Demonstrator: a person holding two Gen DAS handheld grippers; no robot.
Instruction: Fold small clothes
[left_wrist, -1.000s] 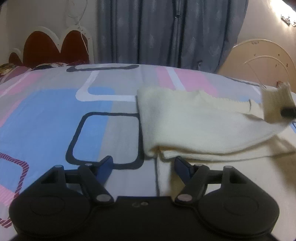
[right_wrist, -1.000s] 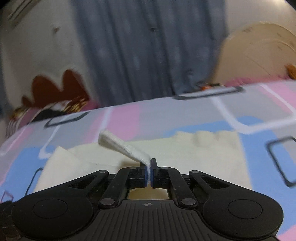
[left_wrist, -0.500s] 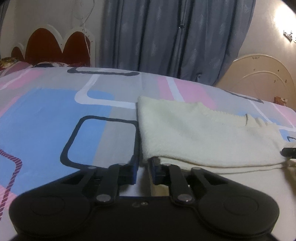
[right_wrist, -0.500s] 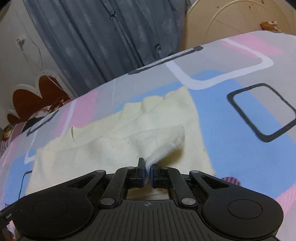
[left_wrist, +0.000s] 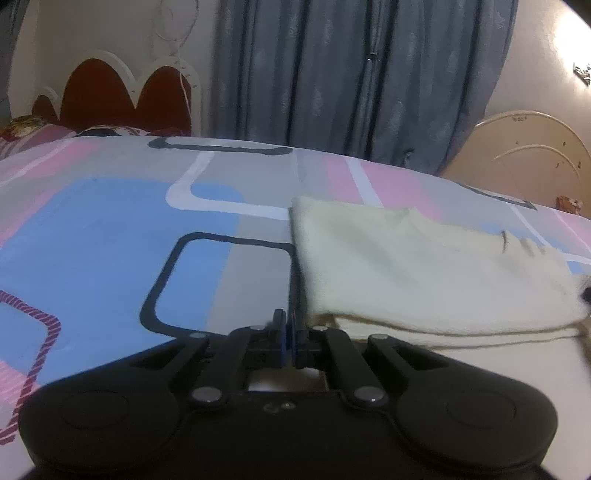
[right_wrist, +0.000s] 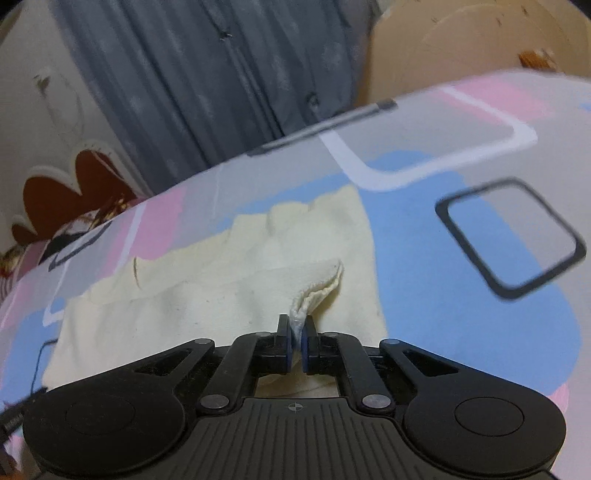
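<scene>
- Here, a cream knitted garment (left_wrist: 424, 273) lay folded on the bed (left_wrist: 110, 229), its long axis running across the left wrist view, one short end toward the scalloped headboard (left_wrist: 122, 96).
- The left tongs (left_wrist: 288, 334) were drawn together just beside the garment's near left corner; whether any cloth sat between them could not be told.
- The right tongs (right_wrist: 295, 332) were clamped on a bunched ribbed edge of the garment, lifted slightly off the layers below.
- Grey curtains (right_wrist: 221, 74) hung behind the bed.
</scene>
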